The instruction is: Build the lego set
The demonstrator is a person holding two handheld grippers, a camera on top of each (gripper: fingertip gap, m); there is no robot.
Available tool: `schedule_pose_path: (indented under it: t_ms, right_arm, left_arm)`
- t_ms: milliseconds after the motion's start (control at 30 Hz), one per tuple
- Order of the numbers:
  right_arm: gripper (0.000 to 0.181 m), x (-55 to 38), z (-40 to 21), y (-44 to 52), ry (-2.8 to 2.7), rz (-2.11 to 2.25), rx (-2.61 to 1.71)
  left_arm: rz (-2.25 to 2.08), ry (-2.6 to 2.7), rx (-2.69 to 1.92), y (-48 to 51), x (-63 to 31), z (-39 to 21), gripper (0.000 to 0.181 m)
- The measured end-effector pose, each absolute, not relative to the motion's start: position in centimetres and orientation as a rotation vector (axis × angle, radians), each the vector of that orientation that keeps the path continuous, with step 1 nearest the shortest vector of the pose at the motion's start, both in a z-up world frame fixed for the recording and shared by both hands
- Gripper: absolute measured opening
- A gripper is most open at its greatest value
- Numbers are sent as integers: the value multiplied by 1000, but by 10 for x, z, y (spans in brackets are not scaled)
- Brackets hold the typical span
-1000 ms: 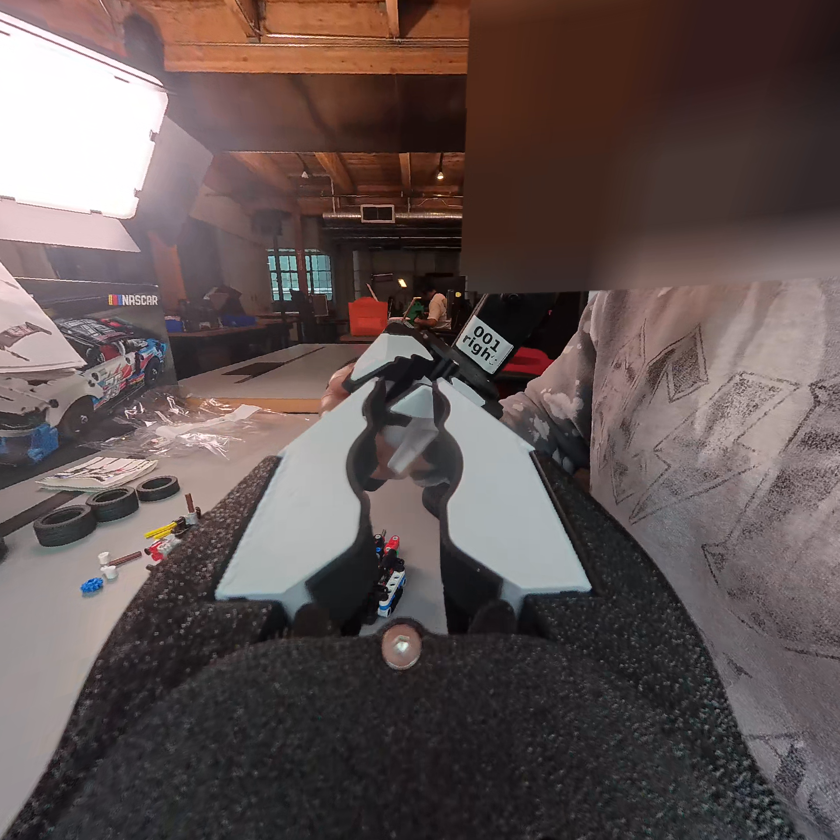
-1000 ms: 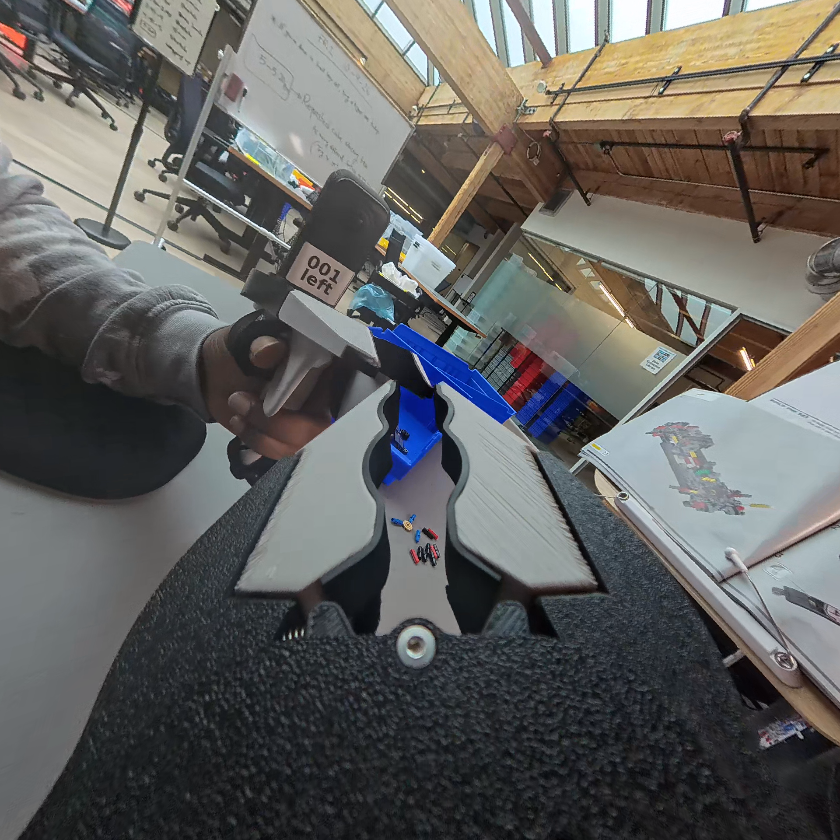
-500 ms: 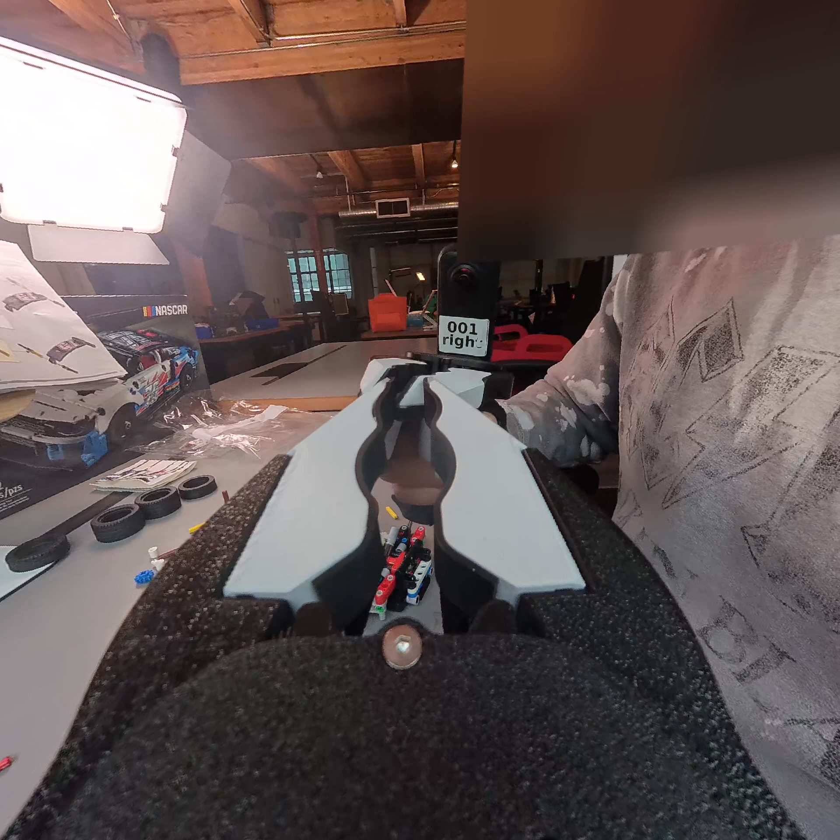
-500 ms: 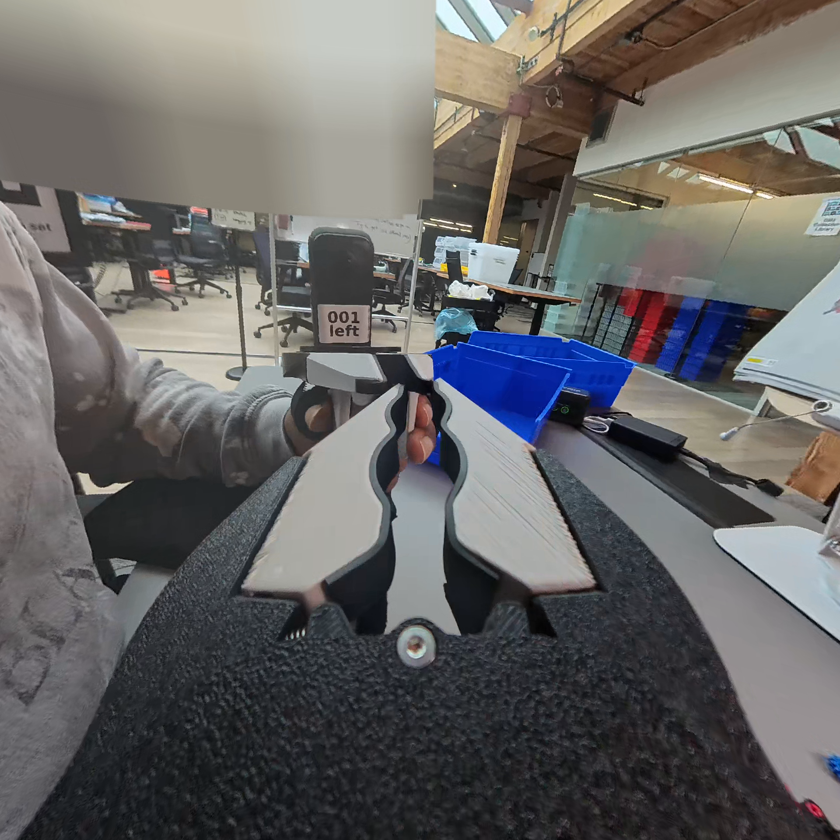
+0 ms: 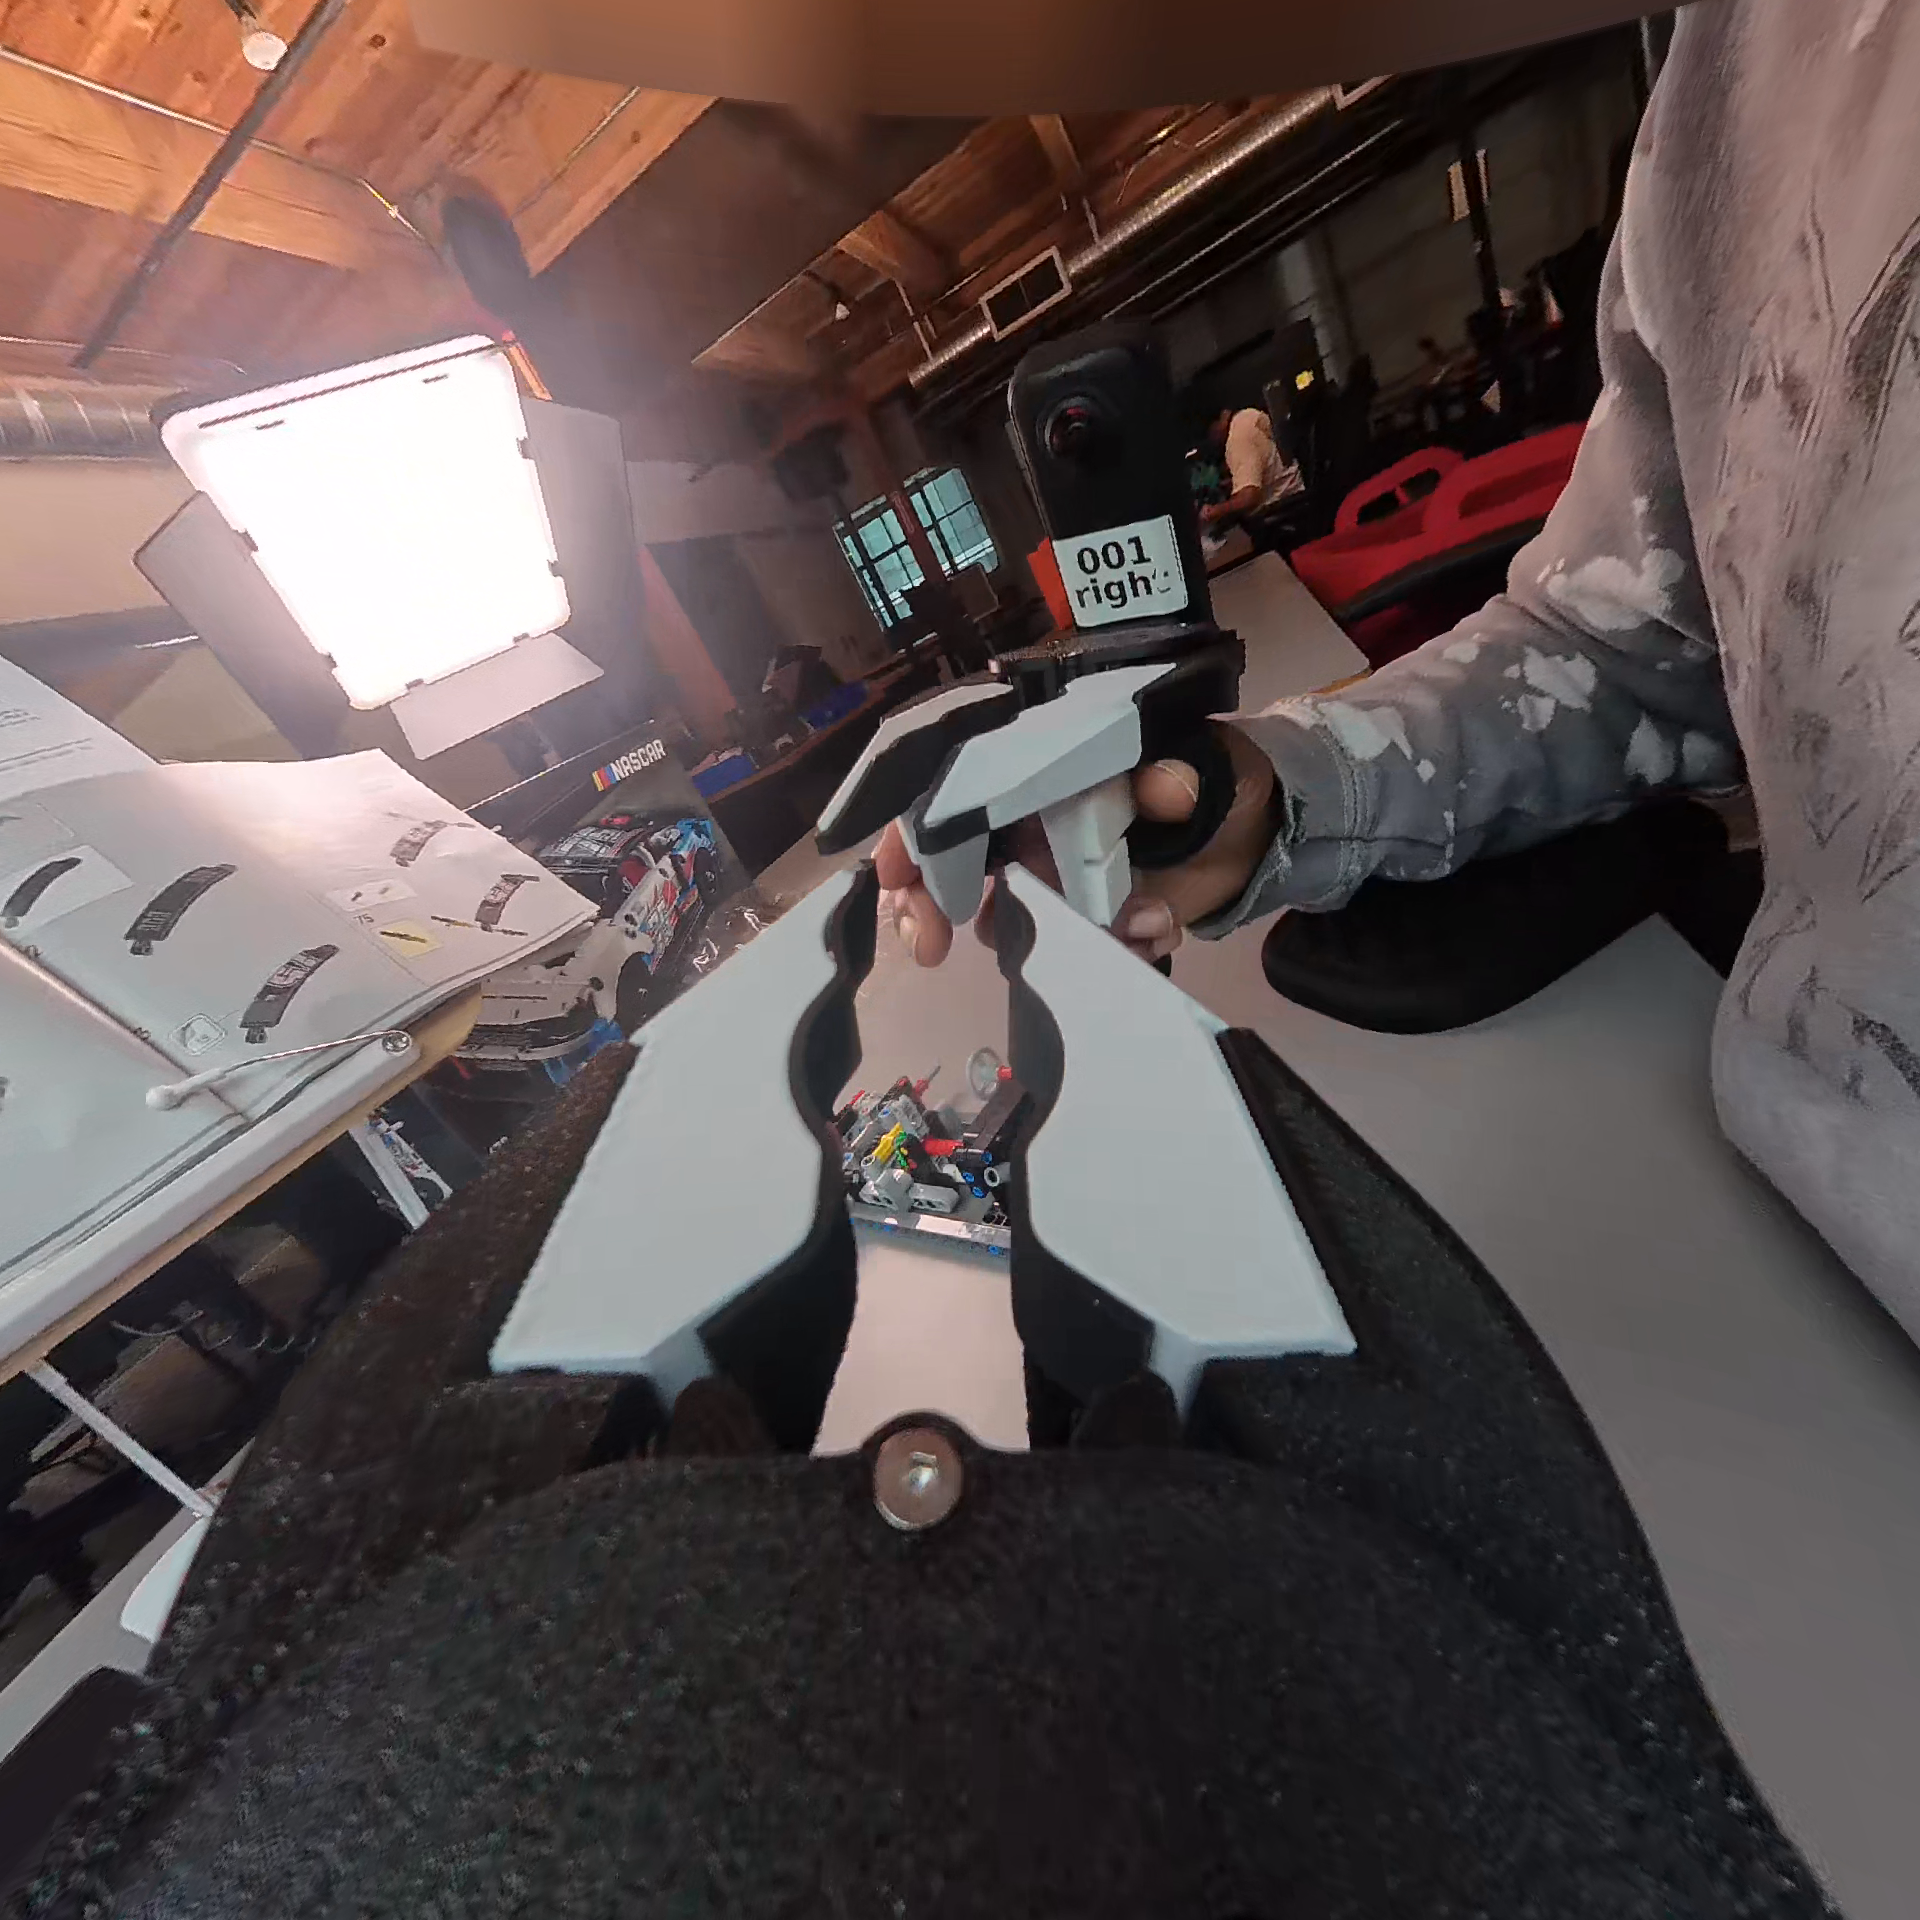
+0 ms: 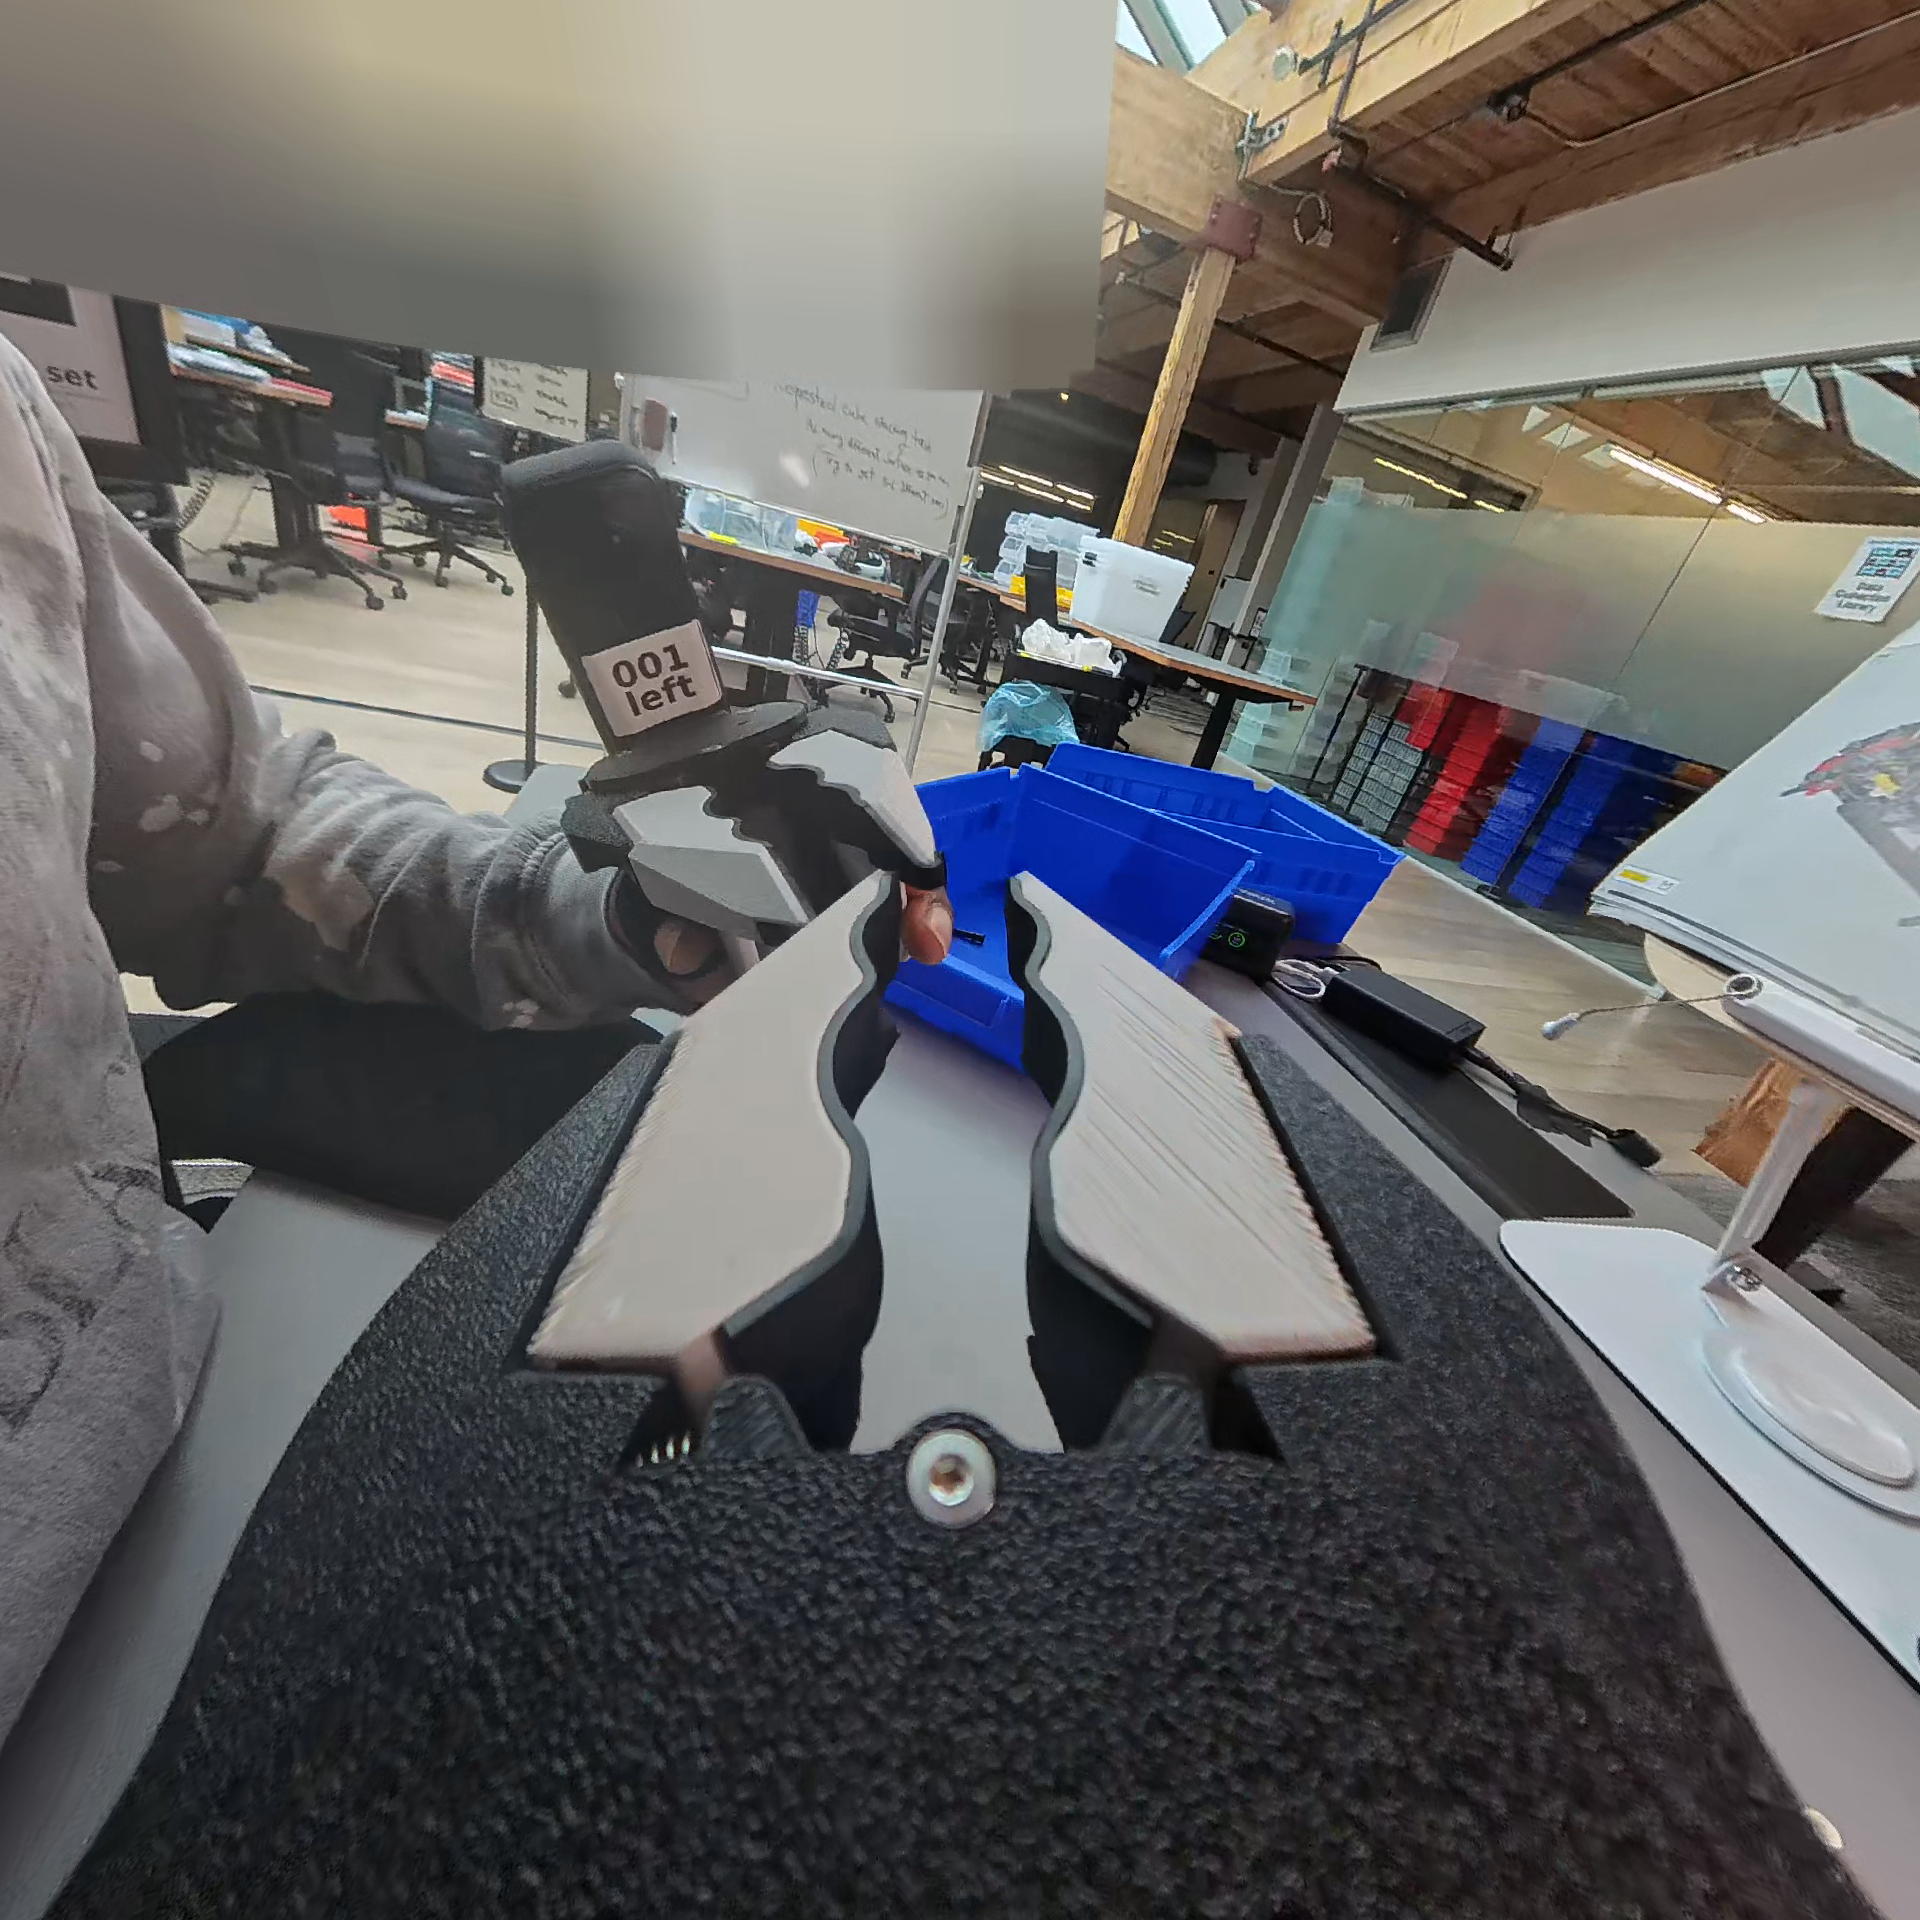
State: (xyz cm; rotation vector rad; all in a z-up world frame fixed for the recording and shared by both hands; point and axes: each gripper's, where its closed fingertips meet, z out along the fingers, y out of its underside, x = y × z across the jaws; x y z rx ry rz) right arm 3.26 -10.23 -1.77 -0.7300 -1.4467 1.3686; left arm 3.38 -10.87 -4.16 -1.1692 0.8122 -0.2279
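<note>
A partly built lego model (image 5: 920,1153) of grey, black, red and yellow pieces sits on the grey table (image 5: 1455,1299). I see it through the gap between my left gripper's fingers. My left gripper (image 5: 932,888) is open and empty, held above the table and pointing over the model. My right gripper (image 5: 925,831) faces it from beyond, held in a hand. In the right wrist view my right gripper (image 6: 951,891) is open and empty above the table. The left gripper (image 6: 790,831) is just beyond its left fingertip.
An open instruction booklet (image 5: 260,935) rests on a stand at the left, with the lego box (image 5: 634,883) and a bright light panel (image 5: 374,530) behind it. Blue bins (image 6: 1143,862), a black power adapter (image 6: 1392,1013) and the stand's white base (image 6: 1662,1309) are to the right. A black pad (image 5: 1455,935) lies under the person's sleeve. Less than 4 cm separates the two grippers' tips.
Both grippers' fingers have spread wider apart. The left view has swung, so the booklet and the model now show. The right view has tilted slightly.
</note>
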Motion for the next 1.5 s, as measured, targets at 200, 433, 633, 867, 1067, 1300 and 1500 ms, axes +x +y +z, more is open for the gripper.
schedule_pose_path:
  t_ms: [200, 433, 633, 867, 1067, 1300, 1500]
  right_arm:
    - [15, 33, -31, -113, -1541, 1360, -716]
    - [9, 32, -30, -119, -1518, 1381, -707]
    - [7, 31, -26, -119, -1470, 1346, -676]
    - [5, 28, -46, -111, -1605, 1160, -674]
    - [3, 30, -53, -108, -1630, 1189, -712]
    - [6, 32, -37, -111, -1468, 1703, -847]
    - [31, 29, -65, -48, -1563, 1409, -1065]
  left_arm:
    - [-119, 896, -1165, -107, 46, -52, 21]
    - [-72, 900, -1137, -109, 50, -48, 17]
    - [-225, 835, -1168, -110, 52, -44, 15]
    - [-373, 772, -1305, -102, 50, -59, 11]
    - [-437, 744, -1344, -99, 51, -64, 6]
    - [-385, 741, -1250, -103, 55, -47, 7]
    - [-458, 575, -1469, -77, 31, -70, 39]
